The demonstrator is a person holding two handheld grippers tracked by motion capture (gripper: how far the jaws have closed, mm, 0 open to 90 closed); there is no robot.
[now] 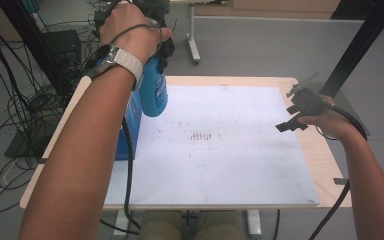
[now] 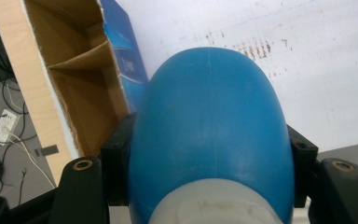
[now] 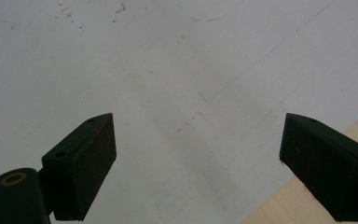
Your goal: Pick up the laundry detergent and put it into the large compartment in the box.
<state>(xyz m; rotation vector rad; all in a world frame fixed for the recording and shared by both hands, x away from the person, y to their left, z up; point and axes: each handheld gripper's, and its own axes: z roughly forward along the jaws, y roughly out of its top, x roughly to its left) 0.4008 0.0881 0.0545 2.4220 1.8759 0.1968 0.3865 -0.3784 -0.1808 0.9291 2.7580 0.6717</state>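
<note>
From the high view, a pale wooden table (image 1: 325,165) carries a large white board (image 1: 240,165) smudged with small dark marks near its middle. Around it lies grey floor, with tangled black cables (image 1: 10,100) at the left and a white table leg (image 1: 194,47) beyond the far edge. The left gripper (image 1: 155,30), held high above the table's far left part, is clamped on a glossy blue plastic bottle (image 1: 153,95) that hangs below it, clear of the board. Just beside the bottle, lower and to its left, stands a blue cardboard box (image 1: 130,130) on the board's left edge. The right gripper (image 1: 300,112) rests at the table's right edge, well apart from the bottle, its jaws spread with nothing between them.

In the left gripper view, the blue bottle (image 2: 209,130) is rounded and smooth, with a faint seam down its middle and a white band at its near end. The black pads (image 2: 116,158) press on both its flanks. Behind it the box (image 2: 74,93) stands open, showing a brown inside with a cardboard divider and a blue outer flap. The stained board (image 2: 307,70) lies beyond.

In the right gripper view, the right gripper (image 3: 198,158) has its jaws wide apart over the bare white board (image 3: 168,70), with a strip of wood (image 3: 307,205) at the lower right corner.
</note>
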